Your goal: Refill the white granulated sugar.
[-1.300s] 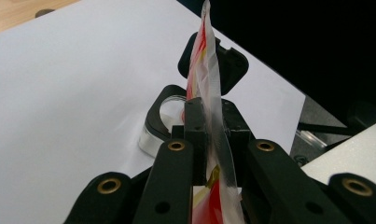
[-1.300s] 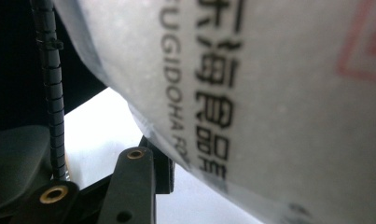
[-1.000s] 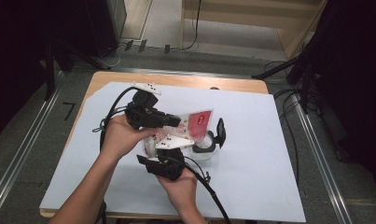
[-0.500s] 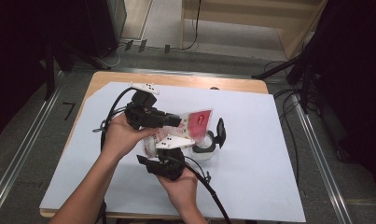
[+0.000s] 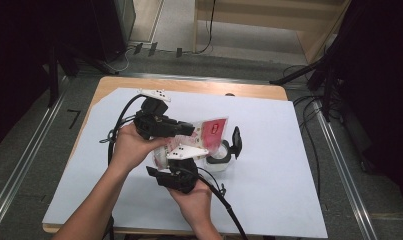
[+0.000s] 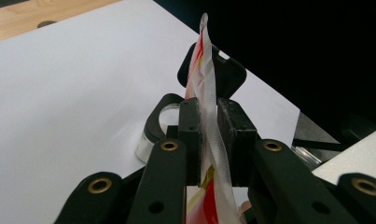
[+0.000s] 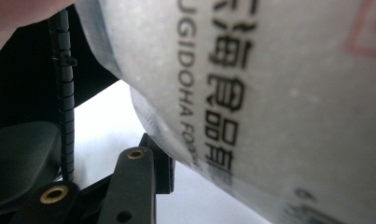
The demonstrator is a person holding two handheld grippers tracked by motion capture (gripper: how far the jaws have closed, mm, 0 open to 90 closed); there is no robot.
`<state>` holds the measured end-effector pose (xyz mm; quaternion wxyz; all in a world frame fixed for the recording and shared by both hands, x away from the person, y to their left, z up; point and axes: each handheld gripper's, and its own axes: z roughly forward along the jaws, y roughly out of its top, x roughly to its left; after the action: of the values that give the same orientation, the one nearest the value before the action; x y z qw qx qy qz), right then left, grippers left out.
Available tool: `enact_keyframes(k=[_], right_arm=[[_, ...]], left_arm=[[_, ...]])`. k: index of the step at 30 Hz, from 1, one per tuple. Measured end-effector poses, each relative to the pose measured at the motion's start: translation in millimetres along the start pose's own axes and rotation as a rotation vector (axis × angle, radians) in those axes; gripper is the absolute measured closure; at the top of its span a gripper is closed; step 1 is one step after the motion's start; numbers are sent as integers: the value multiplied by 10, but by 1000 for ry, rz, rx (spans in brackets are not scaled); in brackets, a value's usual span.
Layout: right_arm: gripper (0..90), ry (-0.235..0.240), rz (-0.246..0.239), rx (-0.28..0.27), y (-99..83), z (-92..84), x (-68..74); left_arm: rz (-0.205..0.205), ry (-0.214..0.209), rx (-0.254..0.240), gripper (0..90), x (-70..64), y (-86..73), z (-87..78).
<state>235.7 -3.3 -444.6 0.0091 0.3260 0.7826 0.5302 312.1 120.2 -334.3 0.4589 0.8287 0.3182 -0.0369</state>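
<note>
A red and white snack bag [image 5: 214,131] is held up above the white sheet between both hands. My left gripper [image 5: 191,131] comes in from the left, and in the left gripper view it [image 6: 208,126] is shut on the bag's crimped seal edge [image 6: 205,60]. My right gripper [image 5: 183,156] reaches up from below under its grey plate. In the right gripper view the bag's printed side [image 7: 269,93] lies between the jaws. One finger [image 7: 139,177] presses against it and the other is hidden behind the bag.
A clear round jar [image 5: 220,159] with its black lid [image 5: 235,142] flipped open stands on the white sheet [image 5: 289,175] just right of the grippers, under the bag. The jar [image 6: 150,135] also appears beyond the left jaws. Cables trail from both grippers.
</note>
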Motion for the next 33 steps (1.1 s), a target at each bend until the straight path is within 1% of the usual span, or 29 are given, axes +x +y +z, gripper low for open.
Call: enact_keyframes(k=[5,8,15,21,23,26,33], right_arm=[[630,6,6,-5,4,2,4],[631,7,4,-5,4,1,8],[631,11,4,-6,5,3,12],[631,13,5,-6,7,1,25],[632,10,-1,-7,4,4,28],[633,8,-1,-6,4,3,30],[633,7,1,-9,5,5,29]], left_arm=[[-15,-9,-8,805,7,0,-1],[-12,-17,-4,805,9,0,-2],[2,-23,-17,789,7,-6,6],[4,-17,-20,777,0,-7,11],[8,-11,-20,781,-8,-9,12],[6,-9,-23,782,-12,-6,14],[17,2,-21,785,-25,-7,11]])
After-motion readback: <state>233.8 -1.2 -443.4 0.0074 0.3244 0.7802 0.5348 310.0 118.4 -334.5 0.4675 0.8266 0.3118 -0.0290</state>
